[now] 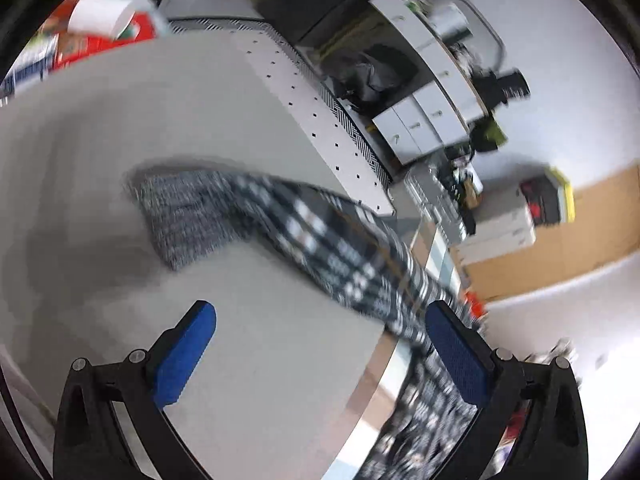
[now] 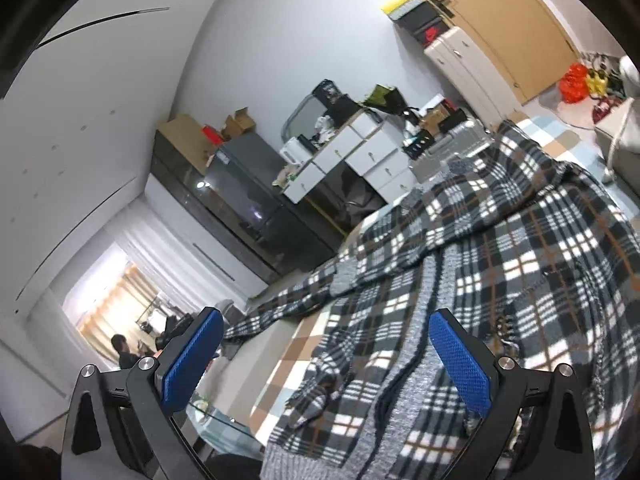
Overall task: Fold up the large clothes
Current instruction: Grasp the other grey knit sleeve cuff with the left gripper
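hanging half off the table (image 1: 224,360), the plaid garment (image 1: 344,248) could slide to the floor, since the left gripper (image 1: 320,356) and right gripper (image 2: 326,360) both gape wide, holding nothing.

In the left wrist view the plaid garment (image 1: 320,232) is smeared by motion blur, its pattern unreadable where it drops past the table (image 1: 240,120) edge and out of frame. In the right wrist view the garment's lower hem runs off the bottom edge, and the seated person (image 2: 124,354) in the far room is too small to make out.
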Available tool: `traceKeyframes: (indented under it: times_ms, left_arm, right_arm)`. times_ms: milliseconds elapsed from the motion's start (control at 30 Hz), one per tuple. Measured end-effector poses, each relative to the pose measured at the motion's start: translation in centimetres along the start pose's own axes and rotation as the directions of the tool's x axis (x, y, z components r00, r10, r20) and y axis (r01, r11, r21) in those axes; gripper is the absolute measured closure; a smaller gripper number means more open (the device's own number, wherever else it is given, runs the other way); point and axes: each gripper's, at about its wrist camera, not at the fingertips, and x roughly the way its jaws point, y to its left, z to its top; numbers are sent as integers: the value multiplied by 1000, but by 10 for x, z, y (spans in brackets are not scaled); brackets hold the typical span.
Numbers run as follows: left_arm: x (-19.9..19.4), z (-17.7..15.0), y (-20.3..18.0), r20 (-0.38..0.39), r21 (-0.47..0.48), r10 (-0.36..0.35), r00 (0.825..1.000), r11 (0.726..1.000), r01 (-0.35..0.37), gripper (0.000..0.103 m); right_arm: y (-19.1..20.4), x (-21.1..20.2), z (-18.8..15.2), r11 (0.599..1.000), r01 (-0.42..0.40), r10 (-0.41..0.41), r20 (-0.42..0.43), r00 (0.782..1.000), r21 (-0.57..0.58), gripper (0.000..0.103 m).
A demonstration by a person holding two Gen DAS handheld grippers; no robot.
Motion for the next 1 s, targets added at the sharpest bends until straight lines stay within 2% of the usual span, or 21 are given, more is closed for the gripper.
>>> traceKeyframes:
  times_ms: [67,133,267,433,500,567,600,633,700,733,800,867,900,933,1000]
  left_arm:
    - [3,10,4,29,-15,-7,1000,1000,7,1]
    - [13,16,7,4,-24,-26,1000,999,26,1]
    - [30,24,18,-34,-115,-81,996,990,77,1]
    - [28,39,31,30,-210,-107,994,971,111,1]
    - [28,43,30,44,-227,-95,994,968,103,2]
    - [30,47,26,34,-228,-41,999,972,48,12]
    - [29,48,21,36,-217,-18,999,976,25,28]
    - [30,49,20,31,-205,-4,999,979,10,56]
    - [32,49,15,9,-172,28,1000,985,-26,84]
    - [35,50,18,3,-158,21,1000,987,-20,88]
    - [29,49,11,39,-103,12,999,995,-8,98]
    - [19,49,8,92,-55,-17,996,998,22,98]
    - [8,48,0,122,-7,-55,991,998,57,98]
    - [2,49,-4,144,37,-89,985,996,85,98]
    - [-24,42,-22,214,189,-217,952,966,177,98]
  right_arm:
    - [-5,2,0,1000,8,-8,-9,1000,15,0]
    - [-8,3,0,1000,8,-8,-15,1000,23,0]
    - [-10,11,0,999,29,-28,-35,999,15,0]
    - [-6,20,-7,998,57,-60,-77,995,-39,0]
    - [-3,25,-11,996,64,-70,-101,992,-63,0]
    - [1,30,-14,994,73,-83,-118,990,-87,0]
    - [2,31,-15,992,74,-86,-122,989,-97,0]
    - [4,33,-17,991,73,-87,-126,988,-108,0]
    - [8,37,-20,989,72,-90,-137,987,-129,0]
    - [10,38,-21,988,74,-93,-142,985,-138,0]
    - [15,42,-25,984,75,-101,-156,983,-164,0]
    - [19,46,-29,979,77,-110,-170,979,-187,0]
    - [21,48,-31,977,76,-113,-179,977,-201,0]
    - [22,49,-33,975,74,-113,-185,976,-208,0]
    - [26,51,-36,971,69,-115,-196,974,-227,0]
